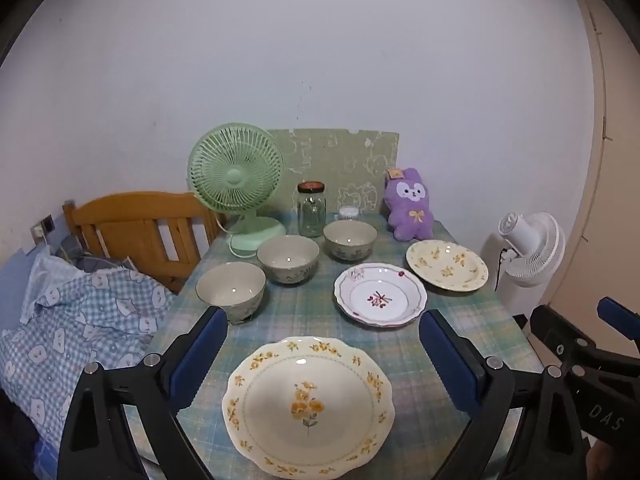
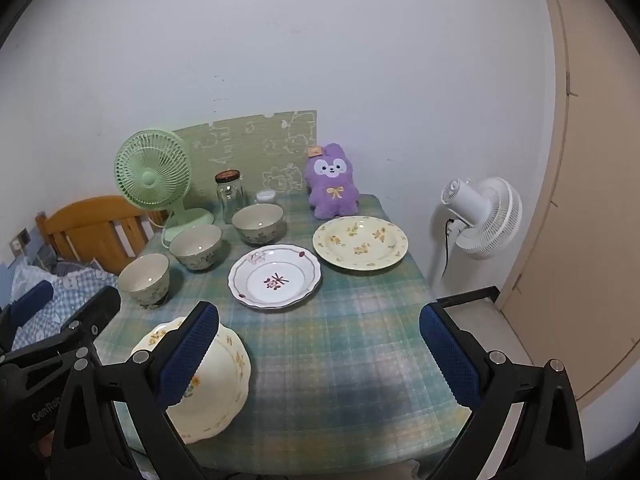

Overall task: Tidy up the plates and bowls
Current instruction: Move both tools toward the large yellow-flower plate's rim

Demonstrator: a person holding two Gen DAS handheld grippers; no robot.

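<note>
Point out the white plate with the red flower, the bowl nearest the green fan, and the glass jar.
White plate [image 2: 275,277], right wrist view, its centre well.
Bowl [image 1: 288,258], left wrist view, its inside.
Glass jar [image 1: 311,211], left wrist view, its body.

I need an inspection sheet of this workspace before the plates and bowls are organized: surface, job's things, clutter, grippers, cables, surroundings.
Surface: table under a green plaid cloth.
Job's things: three bowls in a diagonal row; two yellow-flower plates, one white plate; all apart, unstacked.
Clutter: green fan, glass jar, purple plush, small white container at the back.
Grippers: left gripper and right gripper open, holding nothing.
Cables: black cable on the white fan.
Surroundings: bed with checked bedding, wall, door.
</note>
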